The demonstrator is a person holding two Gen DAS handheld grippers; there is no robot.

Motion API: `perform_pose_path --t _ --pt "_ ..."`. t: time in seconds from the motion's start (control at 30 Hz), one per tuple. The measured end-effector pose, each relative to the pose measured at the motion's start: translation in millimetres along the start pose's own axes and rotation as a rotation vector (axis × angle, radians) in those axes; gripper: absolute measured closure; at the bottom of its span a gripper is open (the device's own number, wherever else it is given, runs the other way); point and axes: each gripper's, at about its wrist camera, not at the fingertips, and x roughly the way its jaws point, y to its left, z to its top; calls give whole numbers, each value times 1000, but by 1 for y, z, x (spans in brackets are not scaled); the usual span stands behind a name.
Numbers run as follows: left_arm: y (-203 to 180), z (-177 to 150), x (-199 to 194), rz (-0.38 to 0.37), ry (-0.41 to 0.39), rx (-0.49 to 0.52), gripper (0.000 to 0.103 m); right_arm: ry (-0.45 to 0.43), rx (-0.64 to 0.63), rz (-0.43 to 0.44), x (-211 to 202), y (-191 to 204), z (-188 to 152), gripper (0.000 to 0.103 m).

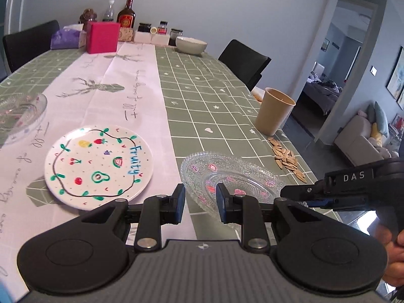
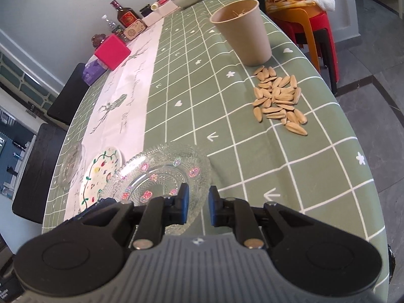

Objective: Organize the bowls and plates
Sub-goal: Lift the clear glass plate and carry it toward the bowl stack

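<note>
Second glass dish (image 1: 20, 116): cut off by the left edge of the left wrist view.
Flowered glass plate (image 2: 164, 174): near rim hidden behind the right tongs (image 2: 198, 208).
Jars (image 1: 162, 29): upper centre, labels too small to read.
Hand (image 1: 394, 257): lower right, mostly out of frame.
Tabletop (image 2: 252, 164): near edge hidden.

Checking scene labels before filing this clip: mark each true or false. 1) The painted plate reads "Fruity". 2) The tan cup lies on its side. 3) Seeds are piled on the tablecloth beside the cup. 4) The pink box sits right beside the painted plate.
1) True: the painted plate carries the word in blue.
2) False: the tan cup stands upright.
3) True: the seeds lie loose on the tablecloth, next to the cup.
4) False: the pink box stands at the far end of the table, near the bottle.
</note>
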Motion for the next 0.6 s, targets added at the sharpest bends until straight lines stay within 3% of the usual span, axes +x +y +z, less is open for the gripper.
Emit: perform_pose_path --t 0.2,0.4,0.5,0.6 --pt "8 -7 -27 6 6 -7 74 27 2 56 -11 6 -18 88" --pt "14 -18 -55 91 -23 -33 74 63 -22 121 -17 24 -40 88" --pt "18 -28 -64 124 0 -26 74 90 -59 126 -16 35 -51 88" --pt "34 -42 -69 116 48 -91 74 122 -90 122 -12 42 -63 88"
